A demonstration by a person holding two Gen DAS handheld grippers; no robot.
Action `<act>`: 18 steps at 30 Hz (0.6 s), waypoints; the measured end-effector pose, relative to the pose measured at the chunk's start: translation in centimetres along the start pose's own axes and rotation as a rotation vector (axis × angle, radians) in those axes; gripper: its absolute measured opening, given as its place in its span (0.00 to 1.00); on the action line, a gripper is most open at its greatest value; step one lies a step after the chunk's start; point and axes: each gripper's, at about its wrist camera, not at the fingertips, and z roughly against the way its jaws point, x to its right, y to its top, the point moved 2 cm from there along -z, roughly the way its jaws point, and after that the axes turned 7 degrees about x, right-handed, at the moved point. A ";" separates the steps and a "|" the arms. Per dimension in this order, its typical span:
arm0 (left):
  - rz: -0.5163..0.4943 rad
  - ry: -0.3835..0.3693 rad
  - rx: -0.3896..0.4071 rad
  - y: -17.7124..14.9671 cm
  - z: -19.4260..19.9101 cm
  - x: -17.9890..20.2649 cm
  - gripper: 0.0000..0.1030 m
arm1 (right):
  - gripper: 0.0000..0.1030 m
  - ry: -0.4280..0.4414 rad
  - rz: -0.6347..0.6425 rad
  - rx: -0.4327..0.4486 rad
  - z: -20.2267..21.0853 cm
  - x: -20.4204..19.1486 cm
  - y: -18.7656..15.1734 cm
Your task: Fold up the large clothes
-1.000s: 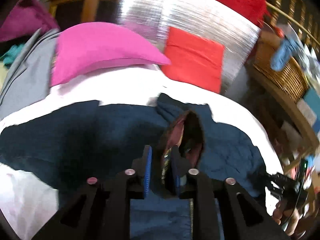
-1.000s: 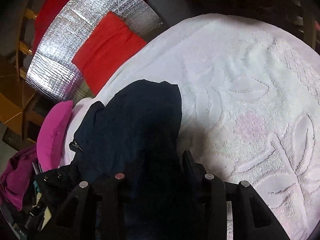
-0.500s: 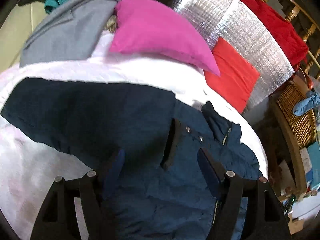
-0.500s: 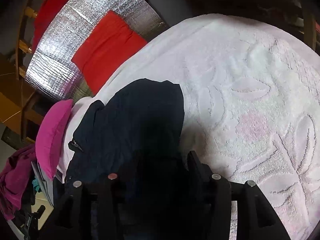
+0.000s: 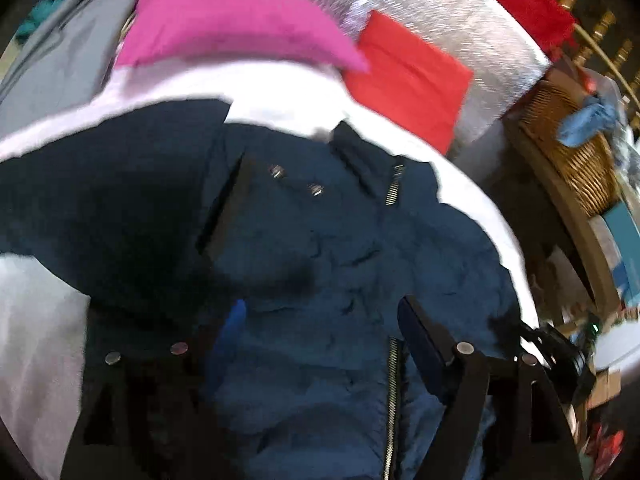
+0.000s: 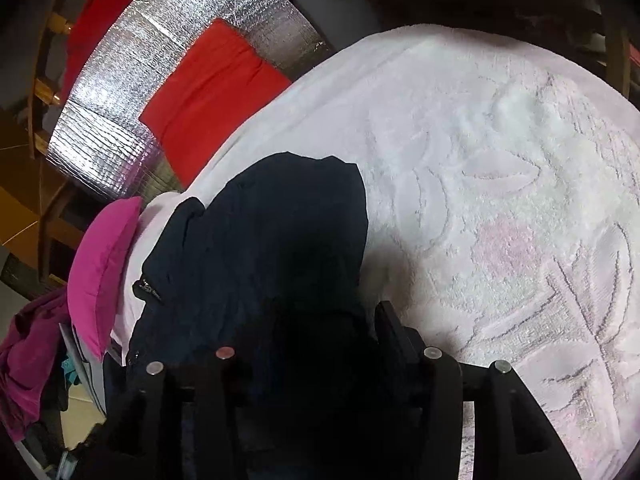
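A dark navy zip jacket lies spread on a white textured bedspread. Its collar, two snaps and zipper face up in the left wrist view. My left gripper is open just above the jacket's chest, holding nothing. In the right wrist view the jacket lies dark on the bedspread. My right gripper is open over the jacket's lower part, its left finger lost against the dark cloth.
A pink pillow, a red cushion and a silver foil panel stand at the head of the bed. A grey garment lies at the left. A wicker basket sits to the right.
My left gripper opened, let go of the jacket's collar area, and swung over the flattened jacket. My right gripper opened a little wider and barely moved.
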 end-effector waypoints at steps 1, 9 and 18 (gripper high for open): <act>0.037 0.000 -0.040 0.1 -1.1 -0.6 0.77 | 0.51 0.000 -0.002 -0.003 0.0 0.0 0.0; 0.365 -0.091 -0.041 1.8 -4.4 -5.8 0.76 | 0.51 0.006 -0.058 -0.035 -0.5 0.9 -0.2; 0.432 -0.127 -0.013 1.6 -3.9 -7.0 0.16 | 0.35 0.027 -0.086 -0.026 -0.4 1.5 -0.2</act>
